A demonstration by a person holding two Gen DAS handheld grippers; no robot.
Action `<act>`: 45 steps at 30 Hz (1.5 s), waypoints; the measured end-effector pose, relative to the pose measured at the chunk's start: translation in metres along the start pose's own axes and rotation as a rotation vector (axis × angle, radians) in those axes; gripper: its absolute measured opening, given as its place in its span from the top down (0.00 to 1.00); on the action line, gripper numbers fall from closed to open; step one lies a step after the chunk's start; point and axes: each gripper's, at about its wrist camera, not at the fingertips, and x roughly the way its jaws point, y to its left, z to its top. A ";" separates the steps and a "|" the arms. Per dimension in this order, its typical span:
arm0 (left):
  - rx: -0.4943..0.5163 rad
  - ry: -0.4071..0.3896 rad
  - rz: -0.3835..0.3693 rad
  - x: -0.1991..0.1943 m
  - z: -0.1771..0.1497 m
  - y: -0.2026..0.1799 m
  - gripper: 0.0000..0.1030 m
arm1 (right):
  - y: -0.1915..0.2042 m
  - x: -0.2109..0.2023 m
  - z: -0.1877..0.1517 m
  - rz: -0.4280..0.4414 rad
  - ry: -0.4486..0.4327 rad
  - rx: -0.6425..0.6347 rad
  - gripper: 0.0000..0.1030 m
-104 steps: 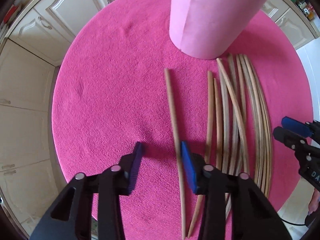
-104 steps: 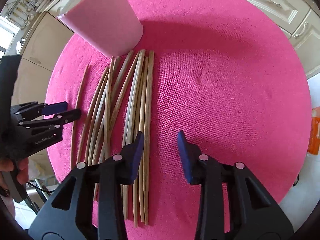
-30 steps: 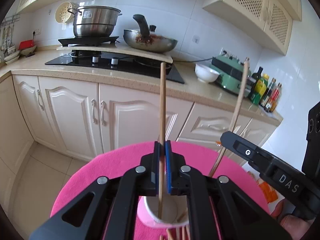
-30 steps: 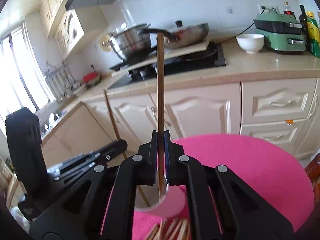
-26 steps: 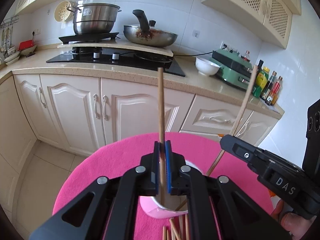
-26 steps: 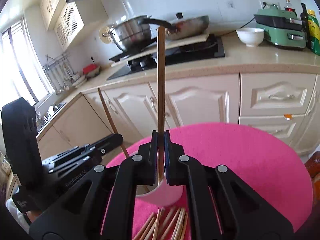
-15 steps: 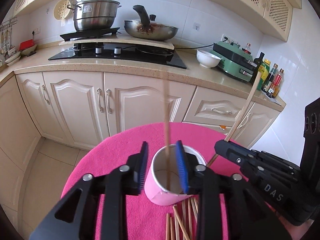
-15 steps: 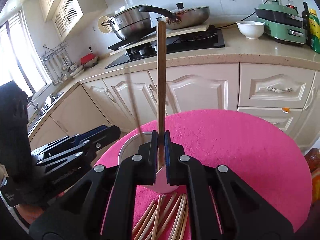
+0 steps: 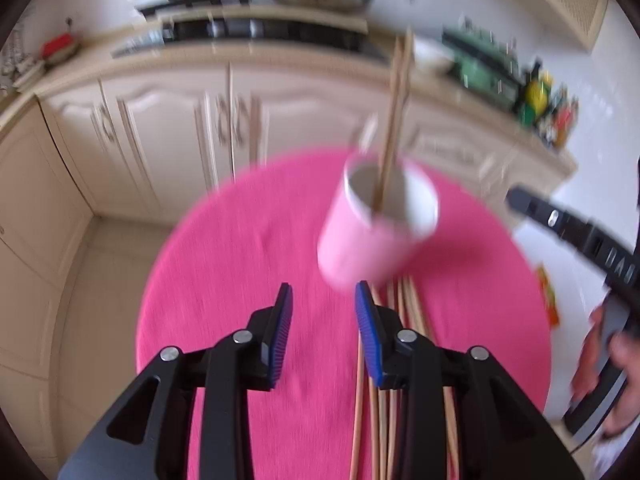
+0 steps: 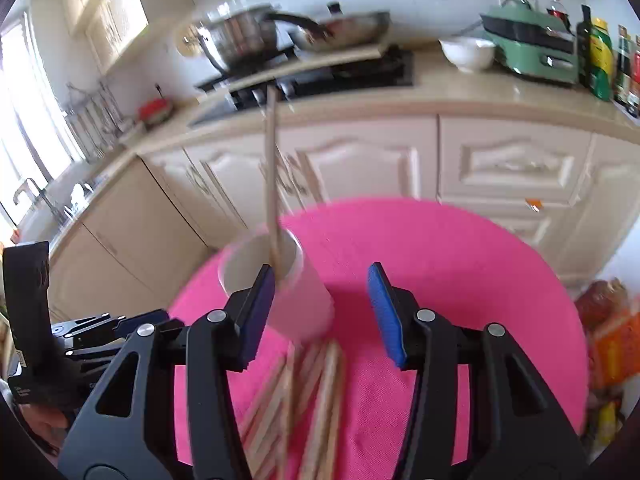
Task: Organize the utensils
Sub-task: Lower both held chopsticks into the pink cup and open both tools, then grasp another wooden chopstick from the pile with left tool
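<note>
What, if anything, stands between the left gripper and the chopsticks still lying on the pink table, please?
Nothing visible does. The left gripper, jaws opening with nothing between them, hangs over bare pink table; the loose chopsticks lie just to its right, and the pink cup stands beyond them.

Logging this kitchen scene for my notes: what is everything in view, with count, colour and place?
Cup: one, pink, on the table.
Chopsticks in cup: two, wooden, standing.
Chopsticks on table: several, count unclear, before the cup.
Table: one, pink, round.
Pot: one, steel, on the stove.
Pan: one, beside the pot.
Bowl: one, white, on the counter.
Left tongs: opening, empty.
Right tongs: opening, empty.
</note>
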 end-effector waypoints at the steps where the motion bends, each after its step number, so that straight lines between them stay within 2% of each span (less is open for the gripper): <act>1: 0.009 0.043 -0.004 0.006 -0.008 -0.002 0.69 | -0.003 -0.001 -0.005 -0.013 0.018 -0.001 0.53; 3: 0.029 0.123 -0.008 0.020 -0.024 -0.008 0.69 | -0.008 0.000 -0.020 -0.047 0.070 0.001 0.53; 7: 0.067 0.214 -0.002 0.040 -0.043 -0.017 0.69 | -0.016 0.005 -0.047 -0.088 0.168 0.024 0.53; 13: 0.164 0.303 0.064 0.066 -0.057 -0.031 0.69 | -0.019 0.009 -0.076 -0.104 0.251 0.054 0.53; 20: 0.196 0.354 0.091 0.078 -0.058 -0.042 0.68 | -0.022 0.014 -0.089 -0.111 0.322 0.062 0.53; 23: 0.216 0.353 0.121 0.081 -0.057 -0.048 0.68 | -0.024 0.018 -0.094 -0.112 0.359 0.070 0.53; 25: 0.190 0.351 0.118 0.081 -0.056 -0.045 0.71 | -0.026 0.024 -0.098 -0.105 0.399 0.076 0.53; 27: 0.159 0.345 0.122 0.079 -0.055 -0.041 0.82 | -0.026 0.030 -0.101 -0.098 0.437 0.073 0.53; 28: 0.146 0.346 0.121 0.079 -0.054 -0.039 0.91 | -0.025 0.033 -0.101 -0.094 0.448 0.068 0.56; 29: 0.128 0.347 0.116 0.079 -0.054 -0.035 0.93 | -0.024 0.035 -0.101 -0.089 0.458 0.064 0.60; 31: 0.088 0.350 0.107 0.076 -0.053 -0.026 0.94 | -0.021 0.041 -0.101 -0.081 0.482 0.055 0.67; 34: 0.052 0.341 0.110 0.070 -0.054 -0.015 0.94 | -0.017 0.051 -0.100 -0.080 0.510 0.032 0.71; 36: 0.037 0.339 0.113 0.068 -0.054 -0.010 0.94 | -0.016 0.057 -0.100 -0.066 0.526 0.026 0.71; 45: 0.001 0.331 0.104 0.061 -0.059 -0.009 0.94 | -0.012 0.070 -0.096 -0.110 0.581 -0.008 0.74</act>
